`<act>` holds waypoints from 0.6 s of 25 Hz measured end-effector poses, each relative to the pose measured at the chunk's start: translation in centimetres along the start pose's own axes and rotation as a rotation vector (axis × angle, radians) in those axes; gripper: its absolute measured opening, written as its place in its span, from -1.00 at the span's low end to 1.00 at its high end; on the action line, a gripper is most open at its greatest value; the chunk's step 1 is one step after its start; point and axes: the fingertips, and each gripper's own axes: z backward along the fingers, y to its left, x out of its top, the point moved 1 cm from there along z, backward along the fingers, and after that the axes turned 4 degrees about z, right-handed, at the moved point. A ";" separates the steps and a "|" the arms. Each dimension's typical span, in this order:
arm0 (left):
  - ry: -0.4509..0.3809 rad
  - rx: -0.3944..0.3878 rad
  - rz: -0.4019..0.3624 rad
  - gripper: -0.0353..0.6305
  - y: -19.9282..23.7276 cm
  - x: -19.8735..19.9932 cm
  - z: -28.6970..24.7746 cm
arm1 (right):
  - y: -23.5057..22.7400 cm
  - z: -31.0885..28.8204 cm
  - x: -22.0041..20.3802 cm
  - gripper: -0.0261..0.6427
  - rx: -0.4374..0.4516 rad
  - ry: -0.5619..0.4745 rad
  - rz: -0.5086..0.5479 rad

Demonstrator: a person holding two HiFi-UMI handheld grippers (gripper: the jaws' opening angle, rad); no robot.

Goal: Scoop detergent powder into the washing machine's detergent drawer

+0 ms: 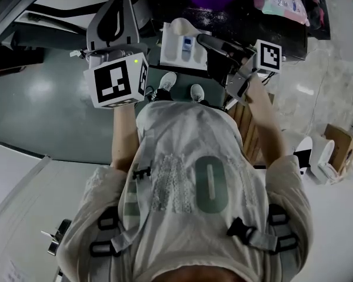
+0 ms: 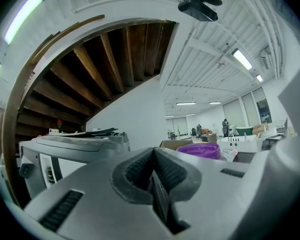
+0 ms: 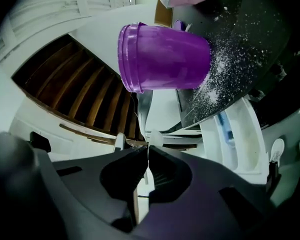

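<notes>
While the right gripper (image 3: 148, 153) is pinching a thin white scoop handle (image 3: 149, 142) at lower centre and the left gripper (image 2: 153, 159) is hanging closed and empty, that slim hold is likely risking a twist and more spilt powder (image 3: 221, 69) short of the detergent drawer (image 3: 238, 134) at lower right.

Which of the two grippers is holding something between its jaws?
The right gripper: its jaws pinch a thin white piece, probably the scoop. The left gripper is shut too, but on nothing.
</notes>
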 end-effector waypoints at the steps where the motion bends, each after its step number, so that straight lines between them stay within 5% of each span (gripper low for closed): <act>1: 0.000 0.011 -0.001 -0.83 0.3 0.0 0.2 | -0.4 -0.1 0.0 -0.89 -0.011 0.008 0.004; 9: 0.014 0.059 0.002 -0.83 1.6 -0.7 1.4 | -2.9 -0.8 -0.7 -0.89 -0.066 0.067 0.016; 15: 0.038 0.072 0.005 -0.83 1.8 -1.7 1.8 | -4.1 -1.2 -1.4 -0.89 -0.161 0.123 0.134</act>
